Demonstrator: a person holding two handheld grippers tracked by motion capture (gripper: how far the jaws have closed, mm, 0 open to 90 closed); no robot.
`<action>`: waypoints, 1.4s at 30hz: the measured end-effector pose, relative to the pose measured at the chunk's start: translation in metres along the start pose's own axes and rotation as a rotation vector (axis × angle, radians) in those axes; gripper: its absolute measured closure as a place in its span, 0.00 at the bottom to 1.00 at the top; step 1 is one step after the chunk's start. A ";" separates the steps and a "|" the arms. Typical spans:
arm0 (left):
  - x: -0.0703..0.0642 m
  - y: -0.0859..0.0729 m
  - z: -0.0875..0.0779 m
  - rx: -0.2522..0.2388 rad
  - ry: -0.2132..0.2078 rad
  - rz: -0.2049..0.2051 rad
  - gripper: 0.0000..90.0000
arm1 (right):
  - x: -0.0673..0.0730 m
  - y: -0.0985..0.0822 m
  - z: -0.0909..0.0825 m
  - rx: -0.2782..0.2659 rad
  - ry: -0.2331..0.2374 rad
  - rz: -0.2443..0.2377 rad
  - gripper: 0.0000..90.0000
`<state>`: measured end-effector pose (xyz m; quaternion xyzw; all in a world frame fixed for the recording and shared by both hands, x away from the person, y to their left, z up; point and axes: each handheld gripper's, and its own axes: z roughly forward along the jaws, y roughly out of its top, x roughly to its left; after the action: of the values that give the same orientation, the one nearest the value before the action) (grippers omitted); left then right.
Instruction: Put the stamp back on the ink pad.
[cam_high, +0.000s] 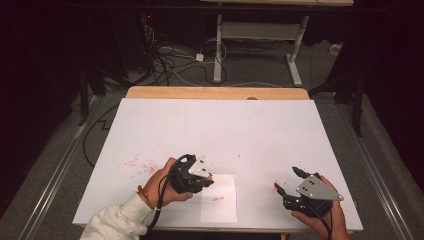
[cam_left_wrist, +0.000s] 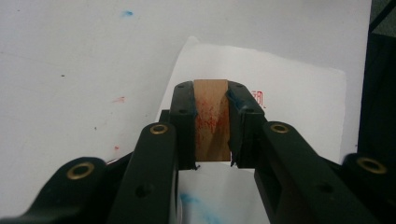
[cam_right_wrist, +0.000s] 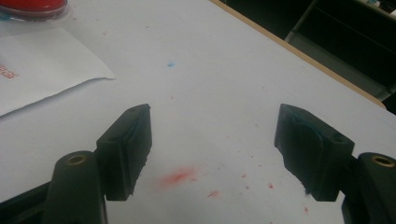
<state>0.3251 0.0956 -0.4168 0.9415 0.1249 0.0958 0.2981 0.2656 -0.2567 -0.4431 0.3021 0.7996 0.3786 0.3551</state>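
The left gripper (cam_left_wrist: 211, 122) was shut tight on a small wooden stamp (cam_left_wrist: 211, 120) with red ink smeared on it. It hung over the left edge of a white sheet of paper (cam_high: 220, 200) that lay near the front edge of the bench (cam_high: 215, 125). A red stamped mark (cam_high: 218, 198) sat on the paper. The right gripper (cam_high: 287, 181) was near the front right corner of the bench, well apart from the paper. Its jaws stood wide open with nothing between them. A red ink pad (cam_right_wrist: 32, 8) sat just past the paper's far edge
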 end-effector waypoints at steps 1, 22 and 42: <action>0.001 -0.001 -0.002 -0.001 0.003 -0.005 0.82 | 0.000 0.000 0.000 0.001 0.001 -0.003 0.31; 0.026 -0.035 -0.022 0.005 0.076 -0.123 0.82 | 0.000 0.004 0.009 0.001 0.020 -0.008 0.31; 0.049 -0.050 0.011 0.115 0.051 -0.197 0.80 | 0.001 0.002 0.003 0.000 0.009 -0.011 0.31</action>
<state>0.3660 0.1434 -0.4497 0.9374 0.2298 0.0827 0.2483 0.2677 -0.2536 -0.4431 0.2959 0.8029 0.3778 0.3537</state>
